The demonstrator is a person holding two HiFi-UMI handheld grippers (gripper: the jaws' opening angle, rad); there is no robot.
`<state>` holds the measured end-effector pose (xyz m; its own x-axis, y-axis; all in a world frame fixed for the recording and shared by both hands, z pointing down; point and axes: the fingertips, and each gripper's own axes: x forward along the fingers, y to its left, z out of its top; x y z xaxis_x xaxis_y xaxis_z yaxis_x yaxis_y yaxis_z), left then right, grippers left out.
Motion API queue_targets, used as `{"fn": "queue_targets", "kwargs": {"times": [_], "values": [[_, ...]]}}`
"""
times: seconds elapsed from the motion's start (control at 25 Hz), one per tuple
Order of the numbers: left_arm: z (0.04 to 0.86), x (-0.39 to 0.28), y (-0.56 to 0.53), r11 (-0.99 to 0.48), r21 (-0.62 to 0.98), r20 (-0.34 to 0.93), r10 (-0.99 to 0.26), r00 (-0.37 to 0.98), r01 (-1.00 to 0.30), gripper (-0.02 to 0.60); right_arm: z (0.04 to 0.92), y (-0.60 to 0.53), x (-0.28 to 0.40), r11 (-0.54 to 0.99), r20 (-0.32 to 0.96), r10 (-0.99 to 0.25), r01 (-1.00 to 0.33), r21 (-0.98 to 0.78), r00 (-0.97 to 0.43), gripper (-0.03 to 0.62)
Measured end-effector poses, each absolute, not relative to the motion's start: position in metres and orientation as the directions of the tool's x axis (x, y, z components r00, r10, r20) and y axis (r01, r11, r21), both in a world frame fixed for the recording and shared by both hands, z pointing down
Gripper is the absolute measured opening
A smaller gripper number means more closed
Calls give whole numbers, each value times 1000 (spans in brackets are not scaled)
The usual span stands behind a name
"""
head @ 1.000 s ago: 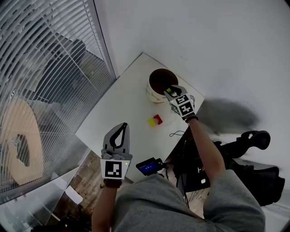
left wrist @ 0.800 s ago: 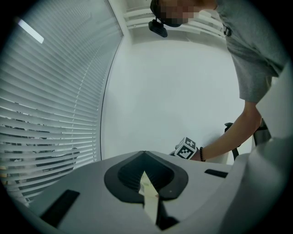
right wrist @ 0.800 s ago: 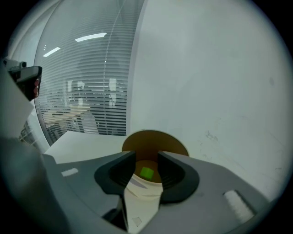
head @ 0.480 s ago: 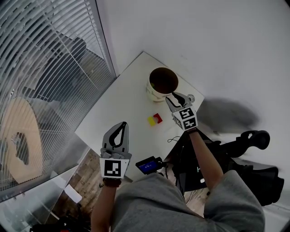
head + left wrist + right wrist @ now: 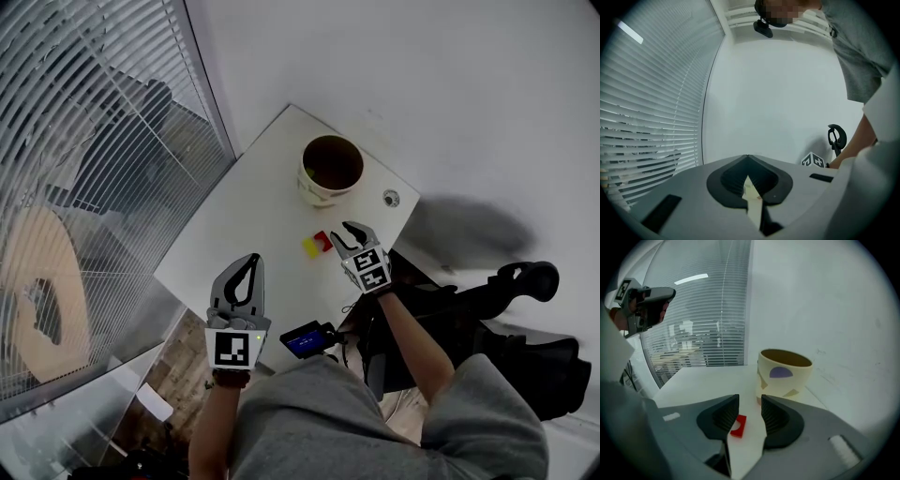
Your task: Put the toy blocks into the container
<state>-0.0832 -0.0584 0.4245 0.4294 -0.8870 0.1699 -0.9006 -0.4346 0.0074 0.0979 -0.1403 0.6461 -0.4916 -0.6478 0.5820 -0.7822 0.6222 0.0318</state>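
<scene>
Right gripper view is showing the right gripper point(image 5: 750, 401) gaping wide, gripping nothing; the red block point(image 5: 738, 426) is lying on the table point(image 5: 708, 380) beneath its gap, the container point(image 5: 783, 373) standing just beyond. The left gripper point(image 5: 748, 158) is hovering, jaws together.

Right gripper point(image 5: 345, 234) is held out far, tilted down, fingers spread, nothing gripped; left gripper point(image 5: 249, 264) is held near, fingers closed together.

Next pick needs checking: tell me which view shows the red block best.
The right gripper view: the red block lies close, framed between the open jaws of the right gripper. The head view shows it small, beside a yellow block. The left gripper view misses it.
</scene>
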Motion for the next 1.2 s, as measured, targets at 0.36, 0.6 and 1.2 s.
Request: {"fn": "queue_targets", "kwargs": {"times": [0.36, 0.6, 1.2], "values": [[431, -85, -53, -424, 5, 185, -889, 418, -905, 8, 706, -118, 103, 633, 689, -555, -774, -15, -467, 158], [431, -82, -50, -423, 2, 175, -892, 417, -906, 8, 741, -113, 105, 654, 735, -503, -756, -19, -454, 160], [435, -83, -49, -407, 2, 186, -897, 400, -913, 8, 774, -108, 88, 665, 807, -393, -742, -80, -440, 189]]}}
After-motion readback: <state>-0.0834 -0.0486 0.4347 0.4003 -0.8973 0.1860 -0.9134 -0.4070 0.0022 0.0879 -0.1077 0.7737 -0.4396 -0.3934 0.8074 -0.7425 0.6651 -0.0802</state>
